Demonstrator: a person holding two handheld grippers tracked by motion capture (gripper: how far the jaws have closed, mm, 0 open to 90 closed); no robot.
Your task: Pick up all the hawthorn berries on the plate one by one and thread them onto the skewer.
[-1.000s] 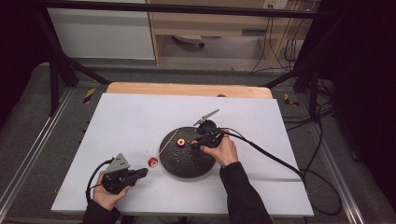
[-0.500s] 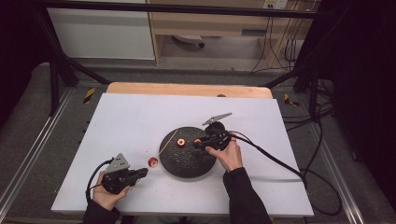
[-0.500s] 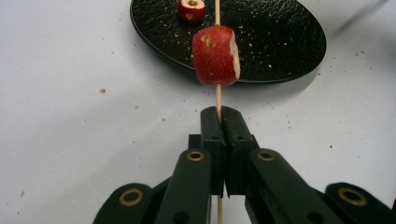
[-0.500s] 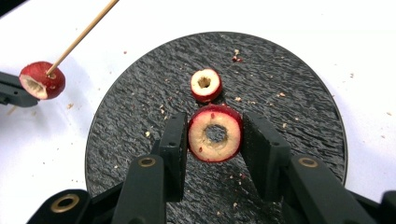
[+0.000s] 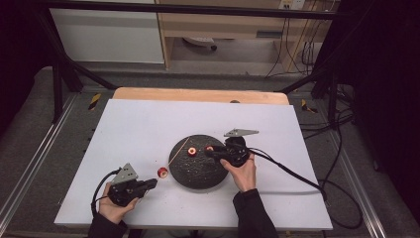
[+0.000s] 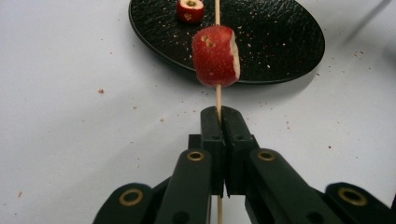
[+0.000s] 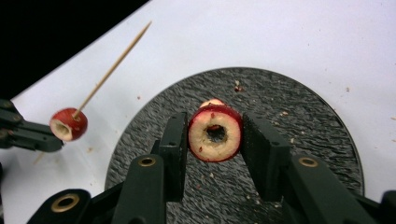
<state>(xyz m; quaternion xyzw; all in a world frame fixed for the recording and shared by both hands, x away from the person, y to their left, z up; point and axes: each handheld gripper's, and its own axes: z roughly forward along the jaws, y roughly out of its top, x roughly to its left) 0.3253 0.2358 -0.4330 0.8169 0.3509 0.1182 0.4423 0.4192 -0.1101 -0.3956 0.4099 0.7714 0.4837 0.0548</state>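
Right gripper view shows the right gripper (image 7: pixel 215 135) closed on a cored fruit piece (image 7: pixel 215 133), while the skewer (image 7: pixel 114 67), clamped by the left gripper (image 7: pixel 28 135), points up-right at its left.

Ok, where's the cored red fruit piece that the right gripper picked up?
In the right gripper view, the cored red fruit piece sits between the right gripper jaws, above the round black textured plate, near its middle.

Ahead of your right gripper (image 5: pixel 212 150): open white table (image 5: pixel 143 124), skewer (image 5: pixel 178 151) (one fruit piece (image 5: pixel 162 172) threaded) across the plate (image 5: pixel 198 173).
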